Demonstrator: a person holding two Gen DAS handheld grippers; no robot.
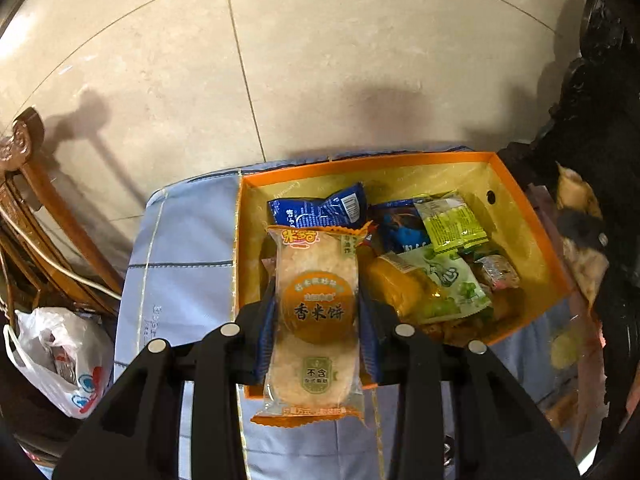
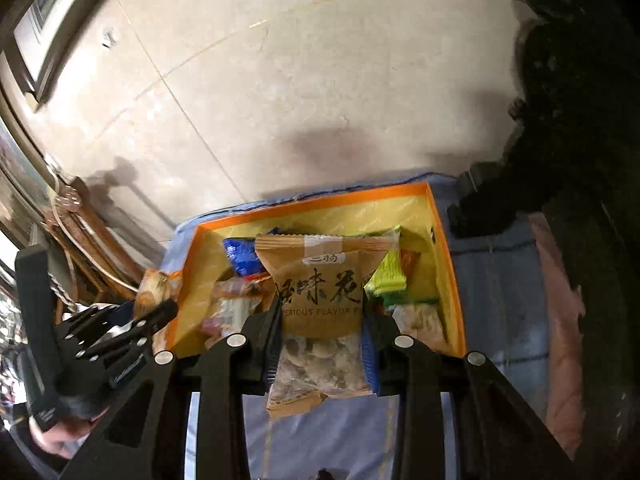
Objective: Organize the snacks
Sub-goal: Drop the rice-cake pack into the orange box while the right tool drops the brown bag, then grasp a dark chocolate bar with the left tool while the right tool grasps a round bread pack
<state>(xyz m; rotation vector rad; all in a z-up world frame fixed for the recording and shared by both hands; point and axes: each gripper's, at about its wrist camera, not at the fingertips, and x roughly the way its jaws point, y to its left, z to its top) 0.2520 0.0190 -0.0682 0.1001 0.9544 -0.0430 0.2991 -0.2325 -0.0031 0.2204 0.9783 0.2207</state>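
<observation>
My left gripper (image 1: 318, 312) is shut on a rice cracker packet (image 1: 316, 320) with orange ends, held over the near left edge of the orange box (image 1: 360, 162). The box holds several snack packets, among them a blue one (image 1: 320, 208) and a green one (image 1: 454, 222). My right gripper (image 2: 322, 312) is shut on a brown snack bag (image 2: 322, 292) with a clear lower half, held over the near edge of the same box (image 2: 320, 202). The left gripper (image 2: 120, 328) also shows in the right wrist view, left of the box.
The box sits on a blue cloth (image 1: 180, 248) over a small table. A wooden chair (image 1: 48, 240) and a white plastic bag (image 1: 60, 356) are at the left. Dark carved furniture (image 1: 592, 128) stands at the right. Tiled floor (image 1: 320, 60) lies beyond.
</observation>
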